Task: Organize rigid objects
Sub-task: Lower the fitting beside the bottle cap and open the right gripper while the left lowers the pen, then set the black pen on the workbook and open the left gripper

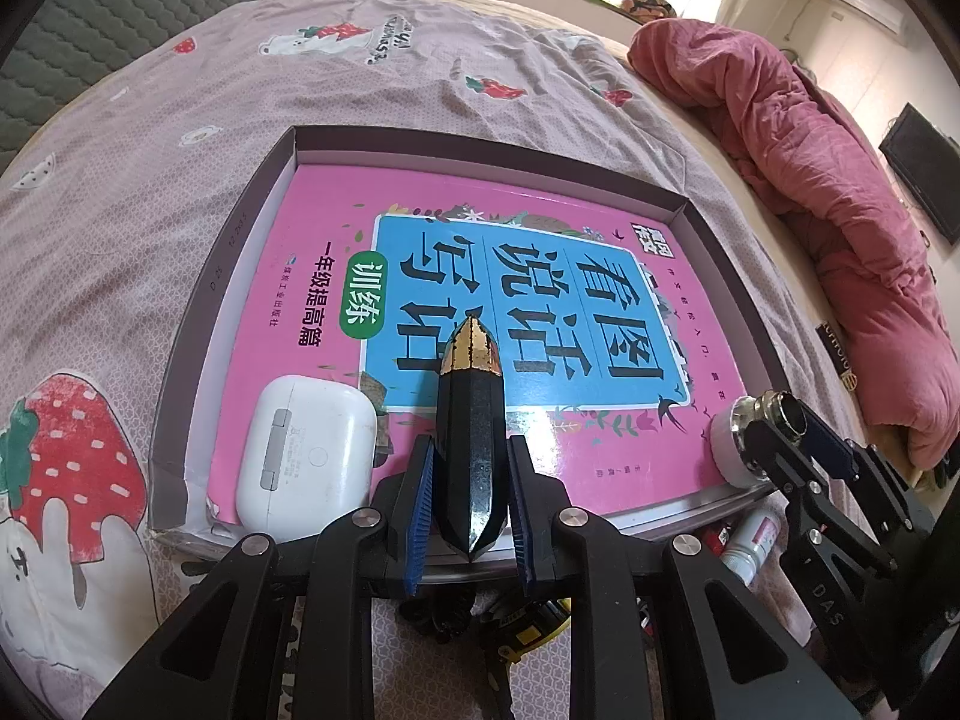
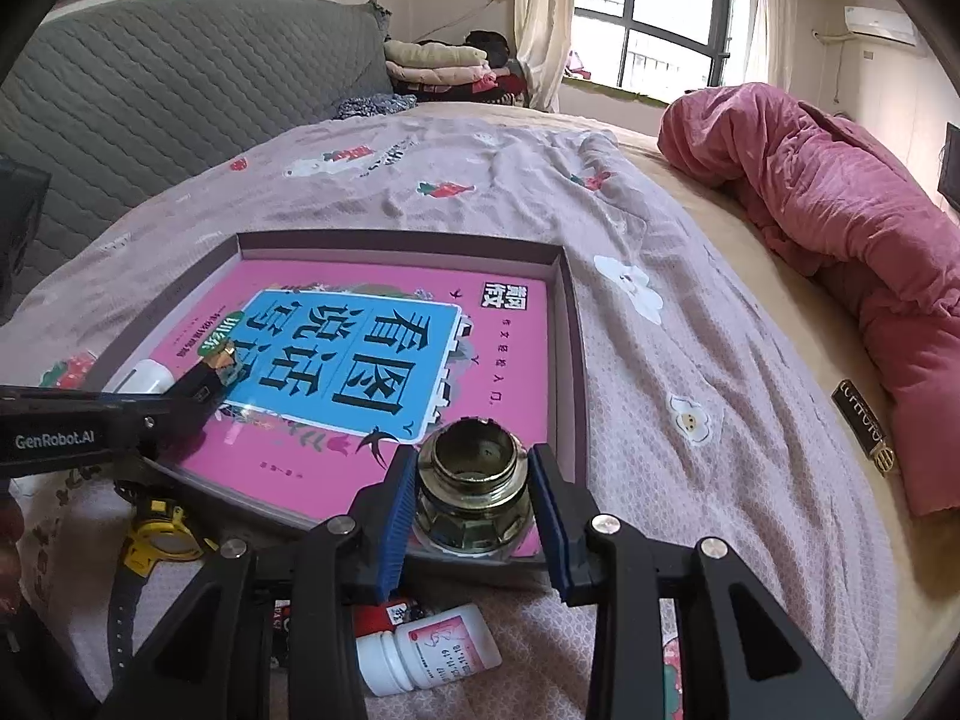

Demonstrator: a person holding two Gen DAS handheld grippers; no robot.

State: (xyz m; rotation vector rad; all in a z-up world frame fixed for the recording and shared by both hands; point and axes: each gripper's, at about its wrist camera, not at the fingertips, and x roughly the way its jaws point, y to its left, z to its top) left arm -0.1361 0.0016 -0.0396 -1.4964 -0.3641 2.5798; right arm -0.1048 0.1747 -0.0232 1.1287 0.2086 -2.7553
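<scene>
The left tongs (image 1: pixel 470 486) fill the near edge of the left wrist view, their blue pads clamped on a black faceted stick with a gold tip (image 1: pixel 469 420), which points away over the near part of a shallow cardboard tray (image 1: pixel 237 228). The tray lies on a bed covered by a strawberry-print sheet (image 1: pixel 150 192). Inside it a pink book with a blue title panel (image 1: pixel 336 240) lies flat and covers most of the floor. A white earbud case (image 1: pixel 303 450) rests on the book in the near left corner, just left of the tongs. A white round lid (image 1: pixel 729 444) sits at the near right corner of the tray.

In the right wrist view the right tongs (image 2: pixel 474 510) are closed on a small glass jar with a threaded brass neck (image 2: pixel 474 480), mouth open towards the camera, at the near right corner of the tray. On the sheet near the tray lie a white pill bottle with a pink label (image 2: pixel 429 648), on its side, and a yellow-cased wristwatch (image 2: pixel 159 534) to the left. A rolled red quilt (image 2: pixel 840 228) lies along the far right of the bed.
</scene>
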